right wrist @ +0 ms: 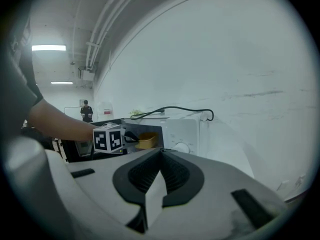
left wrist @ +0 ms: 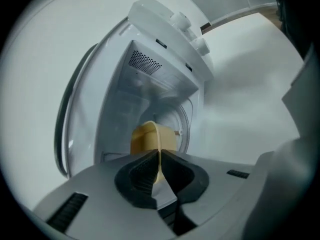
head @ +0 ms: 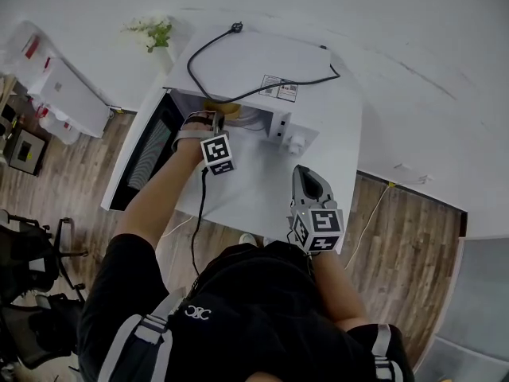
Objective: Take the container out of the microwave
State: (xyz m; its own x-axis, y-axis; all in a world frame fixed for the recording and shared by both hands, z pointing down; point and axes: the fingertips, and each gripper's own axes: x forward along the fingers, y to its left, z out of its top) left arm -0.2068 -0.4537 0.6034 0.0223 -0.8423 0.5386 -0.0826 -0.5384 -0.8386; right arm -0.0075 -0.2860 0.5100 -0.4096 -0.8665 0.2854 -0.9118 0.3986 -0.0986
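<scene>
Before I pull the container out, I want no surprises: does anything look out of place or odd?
The black power cord lies looped across the top of the microwave, its plug loose at the back, not in a socket. Nothing looks spilled or damaged.

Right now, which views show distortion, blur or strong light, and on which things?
Left gripper view: fisheye bends the white microwave; the yellow plastic container inside looks soft. Right gripper view: dark round corners, one glaring ceiling strip light. Head view: even light, sharp.
</scene>
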